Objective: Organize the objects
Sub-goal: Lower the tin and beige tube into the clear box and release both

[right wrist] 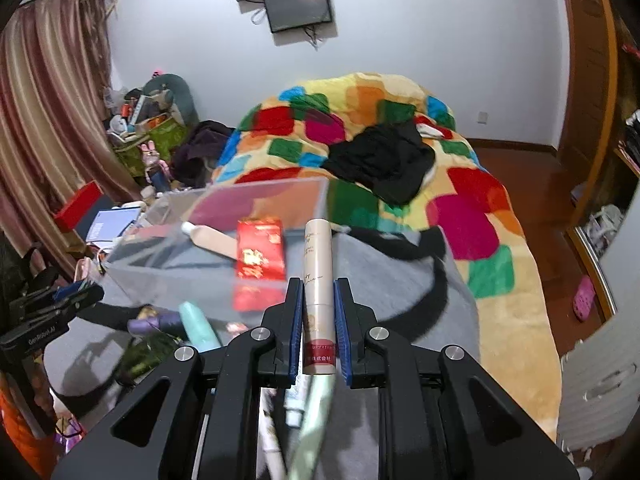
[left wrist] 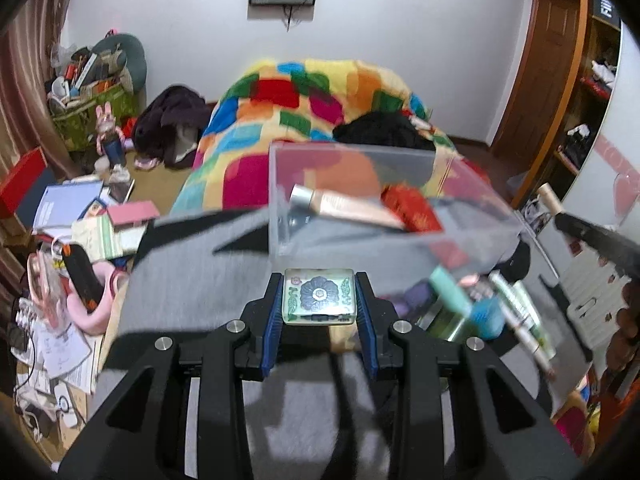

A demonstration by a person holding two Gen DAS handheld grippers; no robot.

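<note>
My left gripper (left wrist: 319, 300) is shut on a small square case with a dark flower print (left wrist: 319, 295), held just in front of a clear plastic box (left wrist: 360, 168). The box holds a beige tube (left wrist: 344, 205) and a red packet (left wrist: 412, 210). My right gripper (right wrist: 318, 316) is shut on a tall cream cosmetic tube (right wrist: 318, 264), upright, near the box's right corner (right wrist: 320, 192). The red packet (right wrist: 262, 250) and beige tube (right wrist: 212, 238) show inside the box there. The right gripper also appears at the right edge of the left wrist view (left wrist: 592, 236).
Loose tubes and bottles (left wrist: 480, 304) lie on the grey cloth (left wrist: 200, 280) right of the box. A teal tube (right wrist: 200, 328) and purple item (right wrist: 156, 325) lie by the box. A colourful blanket (right wrist: 460, 208) covers the bed behind. Clutter (left wrist: 80, 240) fills the left floor.
</note>
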